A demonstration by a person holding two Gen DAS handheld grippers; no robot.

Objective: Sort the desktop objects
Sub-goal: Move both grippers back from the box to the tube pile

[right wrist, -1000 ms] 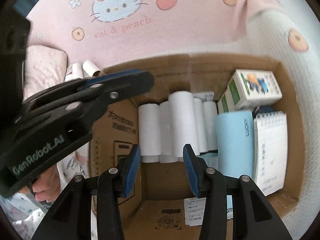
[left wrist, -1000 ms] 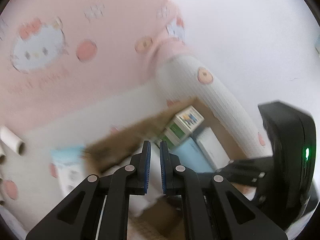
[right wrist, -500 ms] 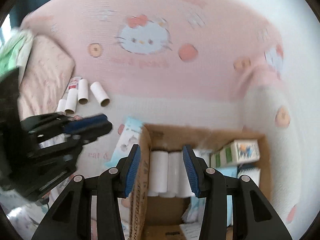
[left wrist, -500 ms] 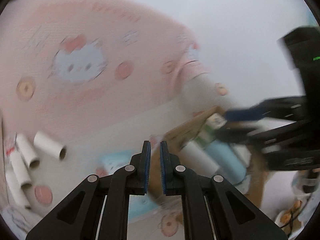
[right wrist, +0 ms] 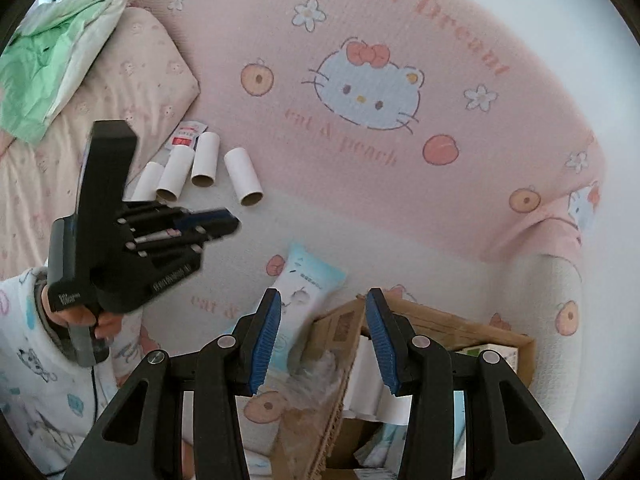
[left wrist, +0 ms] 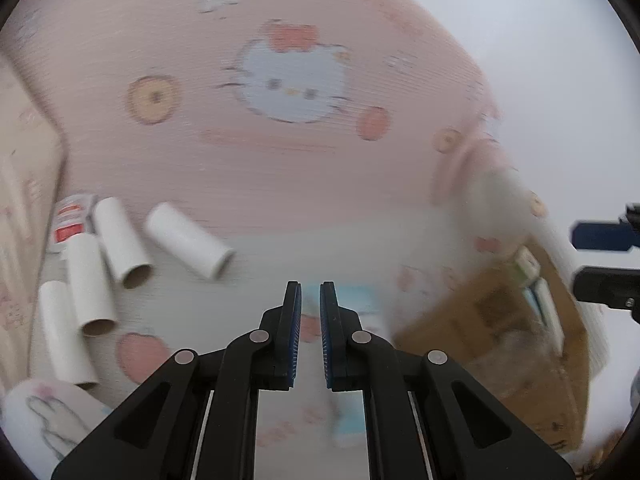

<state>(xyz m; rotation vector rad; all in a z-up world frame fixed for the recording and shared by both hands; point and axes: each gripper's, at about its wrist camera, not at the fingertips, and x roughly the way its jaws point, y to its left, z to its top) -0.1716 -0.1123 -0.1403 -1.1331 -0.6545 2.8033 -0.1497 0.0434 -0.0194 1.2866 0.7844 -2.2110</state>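
- Cardboard tubes (right wrist: 204, 170) lie in a loose group of four on the pink-and-white bed cover (right wrist: 360, 20), open ends toward the cameras, with a small red-and-white packet (right wrist: 186, 136) just behind them.
- The cardboard box (right wrist: 420, 320) sits on the same cover, lower right in the right wrist view; white rolls (right wrist: 378, 400) stand inside it and a green-and-white carton (right wrist: 494, 352) shows at its far edge.
- A pale blue tissue pack (right wrist: 306, 284) lies on the cover just beside the box's left wall, between the box and the tubes.
- The left gripper (left wrist: 310, 300) has its jaws nearly together with only a narrow gap, and nothing sits between them; it hangs above the cover, pointing toward the tissue pack, with the tubes off to its left.
- The right gripper (right wrist: 322, 312) is partly open and holds nothing; it hovers above the box's near-left corner.
- In the right wrist view the left gripper is held by a hand (right wrist: 86, 322) in a patterned white sleeve (right wrist: 24, 360).
- A pillow (right wrist: 120, 80) and a green cloth (right wrist: 44, 48) lie at the far left.
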